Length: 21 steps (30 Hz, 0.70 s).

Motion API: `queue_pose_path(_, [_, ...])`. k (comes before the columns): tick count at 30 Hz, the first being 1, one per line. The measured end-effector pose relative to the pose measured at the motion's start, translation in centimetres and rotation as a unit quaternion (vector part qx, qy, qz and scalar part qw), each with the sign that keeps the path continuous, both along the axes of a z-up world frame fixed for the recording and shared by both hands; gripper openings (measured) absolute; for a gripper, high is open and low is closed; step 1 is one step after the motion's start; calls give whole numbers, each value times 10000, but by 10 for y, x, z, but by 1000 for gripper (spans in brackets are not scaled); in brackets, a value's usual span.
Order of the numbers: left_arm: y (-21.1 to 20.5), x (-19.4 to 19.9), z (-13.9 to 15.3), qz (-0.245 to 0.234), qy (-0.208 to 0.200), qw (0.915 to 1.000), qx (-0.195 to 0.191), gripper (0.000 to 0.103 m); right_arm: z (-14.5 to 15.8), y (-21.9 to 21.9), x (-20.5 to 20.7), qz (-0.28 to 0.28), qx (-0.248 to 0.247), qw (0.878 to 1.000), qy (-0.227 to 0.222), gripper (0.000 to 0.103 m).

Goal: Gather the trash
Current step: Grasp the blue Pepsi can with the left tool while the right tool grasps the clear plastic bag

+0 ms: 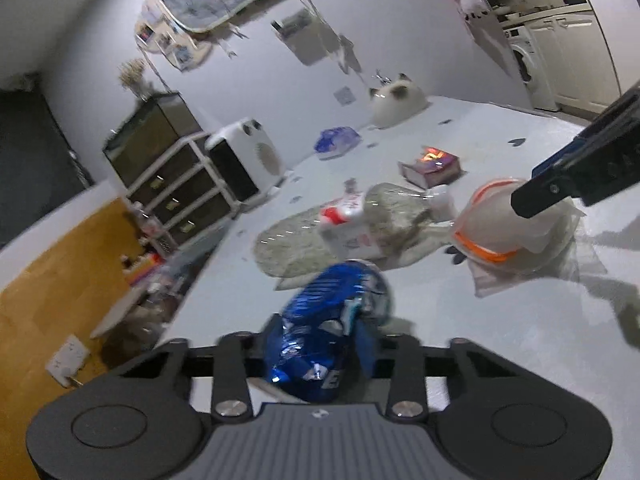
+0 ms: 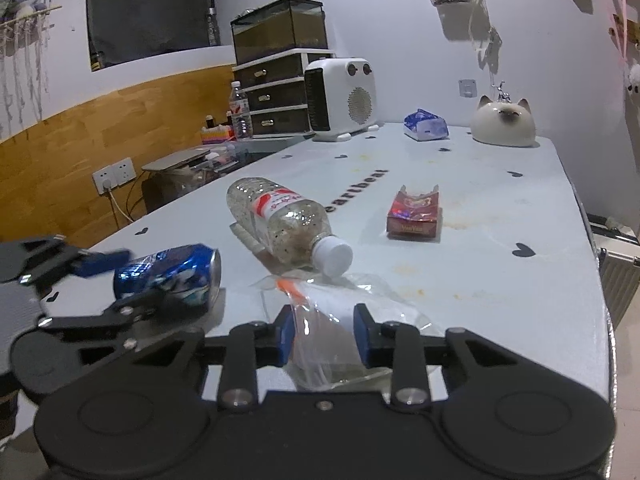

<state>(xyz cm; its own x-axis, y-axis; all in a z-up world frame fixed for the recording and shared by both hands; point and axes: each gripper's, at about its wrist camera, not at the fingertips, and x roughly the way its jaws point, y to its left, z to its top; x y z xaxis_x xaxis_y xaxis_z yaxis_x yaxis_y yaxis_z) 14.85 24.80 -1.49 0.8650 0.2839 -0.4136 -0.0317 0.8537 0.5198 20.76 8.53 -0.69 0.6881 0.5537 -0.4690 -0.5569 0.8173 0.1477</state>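
Blue can (image 2: 168, 276) on its side, top toward the bottle (image 2: 286, 222), crosswise in clamped left fingers (image 2: 158, 300); right fingers (image 2: 282, 334) pinching clear bag (image 2: 328, 344)

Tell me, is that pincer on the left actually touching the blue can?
Touching. The left wrist view shows the left gripper shut on the crushed blue can, with a pad against each side. The right wrist view shows the same grip from the side.
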Motion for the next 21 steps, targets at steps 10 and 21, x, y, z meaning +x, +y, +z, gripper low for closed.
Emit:
queue_pose_path(10, [-1,-2,27,193,-260,9939,-1054,12,7,-46,-26,184,306,9993,-75,25])
queue_pose_path(21, [-22,-49,52,-266,-80,9648,-2616,9,27,-84,-48,51,573,9981,-221,5])
